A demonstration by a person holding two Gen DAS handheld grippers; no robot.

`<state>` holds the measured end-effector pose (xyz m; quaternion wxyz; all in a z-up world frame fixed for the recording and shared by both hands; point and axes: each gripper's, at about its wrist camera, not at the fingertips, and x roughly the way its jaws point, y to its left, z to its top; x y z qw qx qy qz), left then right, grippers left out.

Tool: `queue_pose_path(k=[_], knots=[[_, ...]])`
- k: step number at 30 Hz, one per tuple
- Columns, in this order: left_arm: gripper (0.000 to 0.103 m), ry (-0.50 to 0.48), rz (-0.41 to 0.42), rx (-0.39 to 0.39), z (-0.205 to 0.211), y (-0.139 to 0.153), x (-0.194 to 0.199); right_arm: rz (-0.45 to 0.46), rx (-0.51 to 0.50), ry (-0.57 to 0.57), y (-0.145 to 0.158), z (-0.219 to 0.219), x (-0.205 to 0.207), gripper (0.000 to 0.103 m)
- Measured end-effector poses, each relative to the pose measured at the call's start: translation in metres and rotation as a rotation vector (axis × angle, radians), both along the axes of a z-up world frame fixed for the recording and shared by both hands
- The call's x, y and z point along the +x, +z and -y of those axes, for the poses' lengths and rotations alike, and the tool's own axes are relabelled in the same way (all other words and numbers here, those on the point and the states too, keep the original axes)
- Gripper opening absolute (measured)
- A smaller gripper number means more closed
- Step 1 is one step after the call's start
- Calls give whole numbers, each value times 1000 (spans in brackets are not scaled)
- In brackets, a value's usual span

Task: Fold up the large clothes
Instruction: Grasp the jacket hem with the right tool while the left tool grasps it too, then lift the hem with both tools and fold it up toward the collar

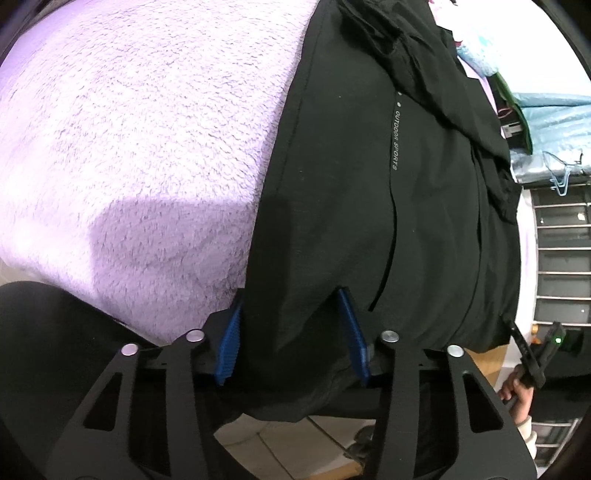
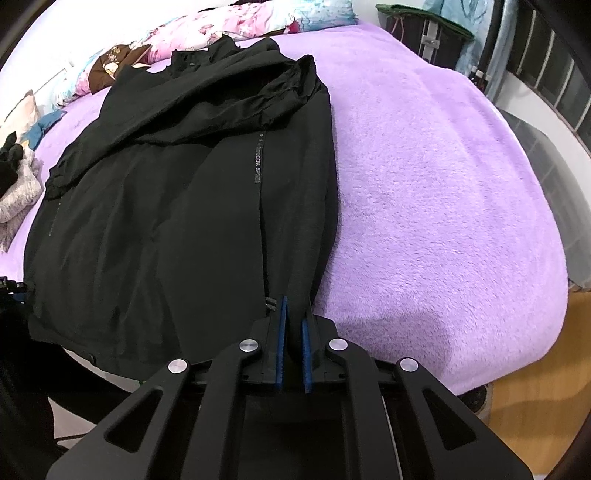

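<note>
Blue-padded fingers point(image 2: 284, 325) of the right gripper point(image 2: 294, 314) pinch the near hem of the black jacket point(image 2: 207, 206), which lies flat on the bed's purple blanket point(image 2: 443, 192). Only this view shows the floral pillows point(image 2: 221, 29) beyond the collar. From the left wrist, the left gripper point(image 1: 291, 306) straddles the hem, fingers part-spread with fabric between them, and a hand point(image 1: 519, 400) shows at the edge.
</note>
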<state>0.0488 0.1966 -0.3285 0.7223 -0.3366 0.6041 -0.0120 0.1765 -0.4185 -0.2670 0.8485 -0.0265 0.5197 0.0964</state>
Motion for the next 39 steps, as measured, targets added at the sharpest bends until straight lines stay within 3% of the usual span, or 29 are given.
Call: queue_pose_path(k=[4,13,24,31,39], knots=[[31,-14,12,-9,3,3,-1,3,44,-18,3,2,-1,6],[15,-15,33,-33,5,10,-1,27,69,-15,14,-1,-4,4],[10,20,51,-65,2,25,-6,57,127,-64,23,5,-6,4],[6,13,62,-23,6,40,-2,85,134,-62,36,7,-5,4],[5,19,106,-26,-2,67,1,123,145,-53,56,6,-4,3]])
